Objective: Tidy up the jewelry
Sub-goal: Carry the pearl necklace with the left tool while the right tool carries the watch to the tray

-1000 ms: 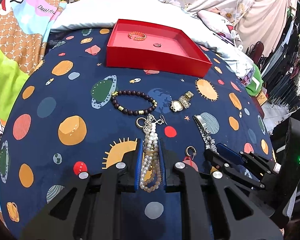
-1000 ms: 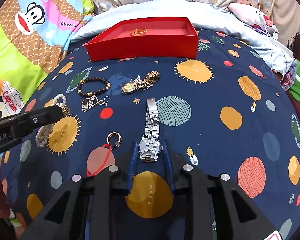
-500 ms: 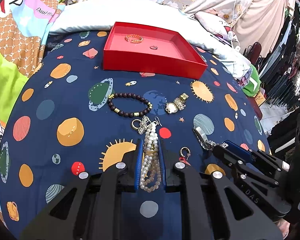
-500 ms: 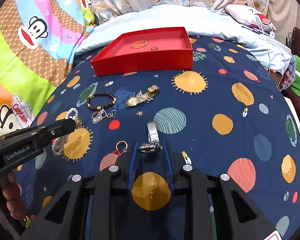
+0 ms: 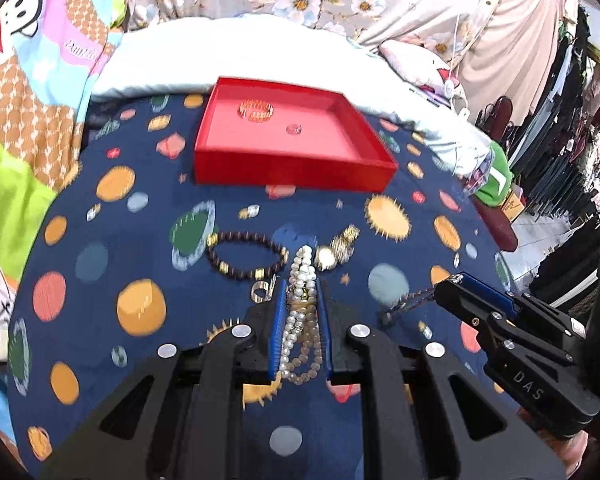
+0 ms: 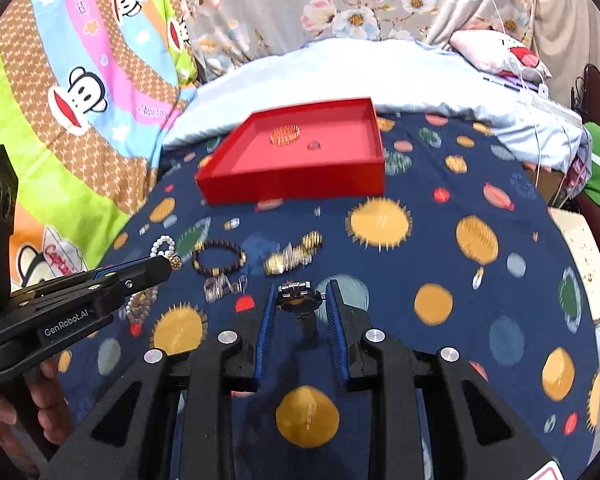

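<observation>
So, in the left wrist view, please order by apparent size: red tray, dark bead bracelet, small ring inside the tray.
1. red tray, clearly largest.
2. dark bead bracelet; it lies nearer the camera, which flatters it.
3. small ring, smallest, blurred.

A bundle of white and cream pearl strands (image 5: 300, 312) hangs in loops, pinched between two blue pads and lifted off the cloth. A silver metal watch (image 6: 300, 300) is likewise clamped between blue pads, its round case up and its link band dangling below. A shallow red tray (image 5: 292, 168) sits at the far side of the cloth, holding a gold bangle (image 5: 257, 110) and a small ring (image 5: 294, 129). Lying on the cloth nearer are a dark bead bracelet with gold spacers (image 5: 246, 255), a gold watch (image 5: 336, 250) beside it, and a small silver piece (image 5: 262, 290), too blurred to identify.
</observation>
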